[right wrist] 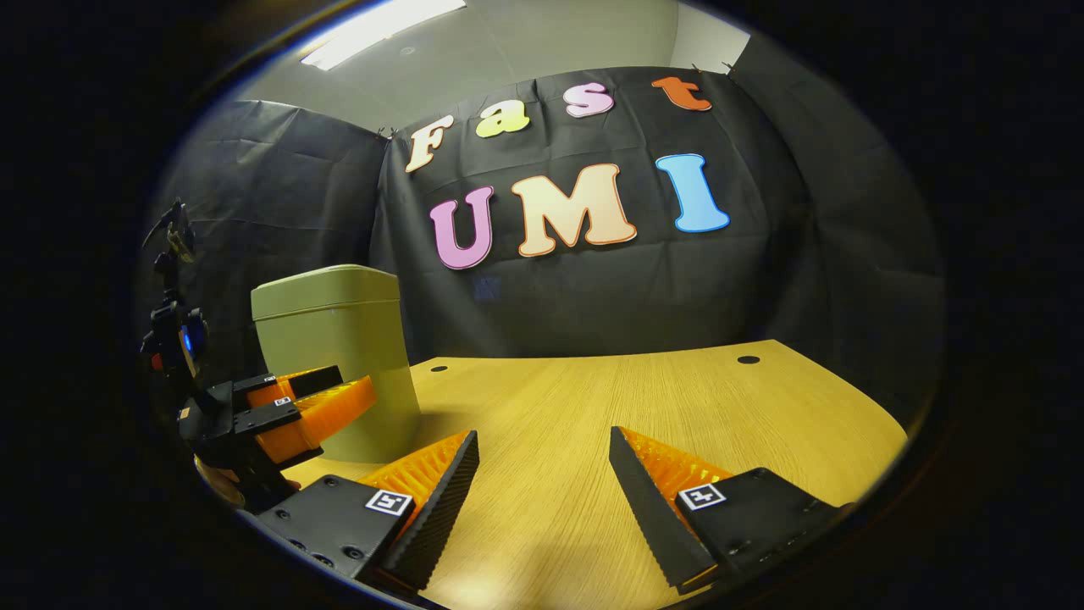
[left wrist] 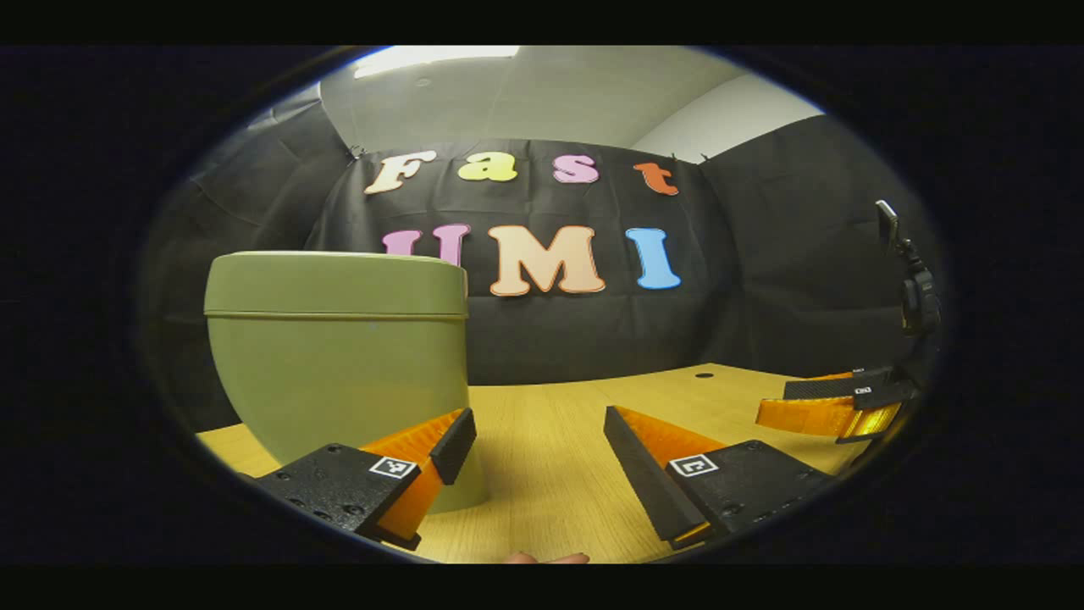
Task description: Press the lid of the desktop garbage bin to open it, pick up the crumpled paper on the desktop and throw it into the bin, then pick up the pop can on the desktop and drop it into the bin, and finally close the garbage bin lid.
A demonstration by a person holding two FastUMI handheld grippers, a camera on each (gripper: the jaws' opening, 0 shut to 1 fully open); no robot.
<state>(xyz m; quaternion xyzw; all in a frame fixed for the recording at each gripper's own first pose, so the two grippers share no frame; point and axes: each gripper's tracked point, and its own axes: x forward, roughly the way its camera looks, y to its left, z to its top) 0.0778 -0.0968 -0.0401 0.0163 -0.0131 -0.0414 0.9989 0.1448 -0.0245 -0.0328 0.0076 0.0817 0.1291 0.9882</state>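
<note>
Both grippers' jaws spread wide, empty, over bare tabletop (right wrist: pixel 576 407): left gripper (left wrist: pixel 539 440), right gripper (right wrist: pixel 544 466). Garbage bin (left wrist: pixel 339 356) just beside left jaws, lid (left wrist: pixel 334 284) shut, contents hidden, base partly covered.

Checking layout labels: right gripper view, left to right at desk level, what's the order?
Left gripper, held at the left edge → green garbage bin, lid shut → right gripper's own left finger → bare wooden desktop → its right finger → desk hole.
</note>
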